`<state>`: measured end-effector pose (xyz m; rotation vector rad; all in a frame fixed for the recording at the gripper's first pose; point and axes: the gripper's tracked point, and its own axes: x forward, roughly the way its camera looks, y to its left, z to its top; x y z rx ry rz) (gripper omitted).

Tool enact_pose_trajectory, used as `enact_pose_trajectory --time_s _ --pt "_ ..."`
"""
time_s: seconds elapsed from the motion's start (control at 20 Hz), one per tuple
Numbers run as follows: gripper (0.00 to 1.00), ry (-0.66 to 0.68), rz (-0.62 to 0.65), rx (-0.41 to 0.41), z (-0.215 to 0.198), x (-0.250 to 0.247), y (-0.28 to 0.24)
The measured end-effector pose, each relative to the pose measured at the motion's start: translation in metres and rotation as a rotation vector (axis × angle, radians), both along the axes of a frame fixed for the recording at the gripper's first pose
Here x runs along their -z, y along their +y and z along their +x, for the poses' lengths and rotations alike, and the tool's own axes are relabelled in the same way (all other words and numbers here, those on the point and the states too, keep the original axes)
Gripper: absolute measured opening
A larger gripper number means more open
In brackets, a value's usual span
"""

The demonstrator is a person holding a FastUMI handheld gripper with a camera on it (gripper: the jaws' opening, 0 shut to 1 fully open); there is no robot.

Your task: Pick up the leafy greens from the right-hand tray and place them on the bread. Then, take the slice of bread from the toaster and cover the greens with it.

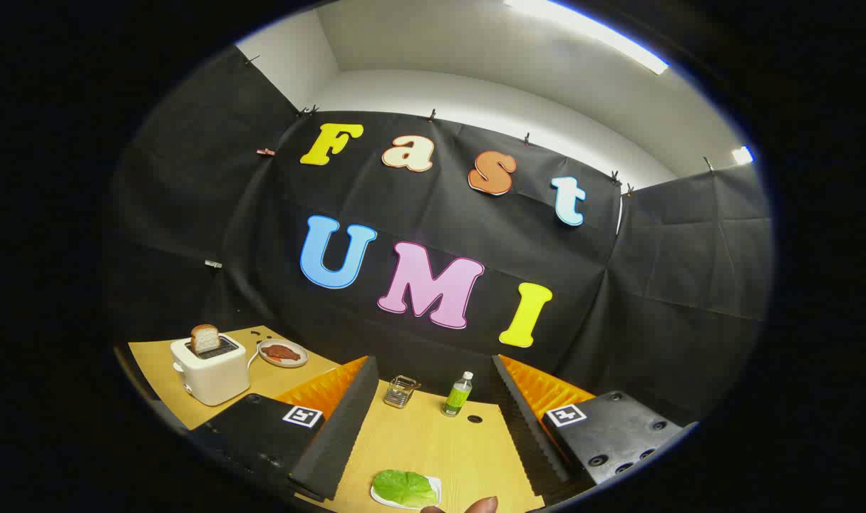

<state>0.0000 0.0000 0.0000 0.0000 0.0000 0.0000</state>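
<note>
The leafy greens (404, 487) lie on a small white tray (434, 484) on the wooden table (433, 442), low between my two fingers and close to me. My gripper (433, 363) is open, its fingers wide apart with nothing held. Beyond the left finger (336, 427) stands a white toaster (210, 369) with a slice of bread (204, 338) sticking up from its slot. Just right of the toaster sits a round plate (283, 353) holding something flat and reddish-brown; I cannot tell what it is.
A small clear glass (401, 391) and a green bottle (458, 393) stand on the table ahead, between the fingertips. A person's fingertip (481, 504) shows just right of the greens' tray. The black cloth wall rises behind the table.
</note>
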Motion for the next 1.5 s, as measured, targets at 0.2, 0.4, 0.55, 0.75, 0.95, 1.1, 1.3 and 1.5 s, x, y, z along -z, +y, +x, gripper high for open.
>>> enact_pose_trajectory --time_s 0.2,0.4,0.55,0.75,0.95,1.1,1.3,1.5 --pt "0.97 0.001 -0.001 0.003 0.002 0.0 0.0" --pt "0.97 0.015 0.0 0.0 0.003 0.005 0.002" --pt "0.97 0.013 -0.001 0.0 0.004 0.005 0.003" --pt "0.97 0.015 -0.002 -0.002 0.008 0.006 0.002" --pt "0.97 0.01 -0.004 0.0 0.01 0.004 0.0" --pt "0.97 0.011 -0.003 -0.001 0.011 0.006 -0.001" --pt "0.97 0.014 0.0 -0.004 0.014 0.007 -0.002" --pt "0.98 0.016 0.004 -0.005 0.016 0.01 -0.004"
